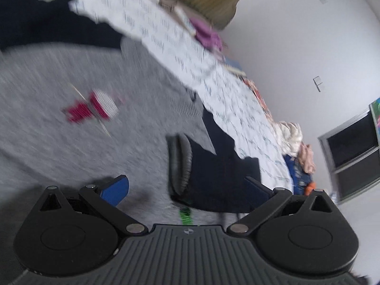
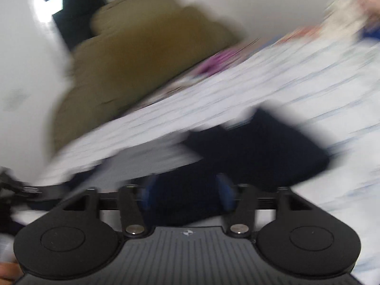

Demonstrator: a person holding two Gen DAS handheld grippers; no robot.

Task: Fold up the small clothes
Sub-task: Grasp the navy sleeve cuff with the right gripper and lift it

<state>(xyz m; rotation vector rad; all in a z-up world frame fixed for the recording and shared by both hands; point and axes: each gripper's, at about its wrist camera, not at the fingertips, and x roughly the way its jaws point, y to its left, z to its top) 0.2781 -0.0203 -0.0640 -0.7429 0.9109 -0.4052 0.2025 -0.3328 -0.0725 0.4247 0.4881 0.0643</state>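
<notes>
The left hand-held gripper [image 1: 187, 190] stands wide, its blue fingers [image 1: 116, 190] spread over a grey sweatshirt [image 1: 59, 147] with a red and white print [image 1: 95, 106]. The sweatshirt lies on a bed under a white patterned sheet [image 1: 237, 109], its dark navy sleeve [image 1: 220, 171] and ribbed cuff [image 1: 180, 163] between the fingers. The right hand-held gripper [image 2: 187, 194] is narrow, with dark navy cloth [image 2: 256, 147] between its fingers; blur hides whether it grips. A tan blanket [image 2: 142, 57] is heaped at the far left, a purple cloth [image 1: 206, 35] beside it.
</notes>
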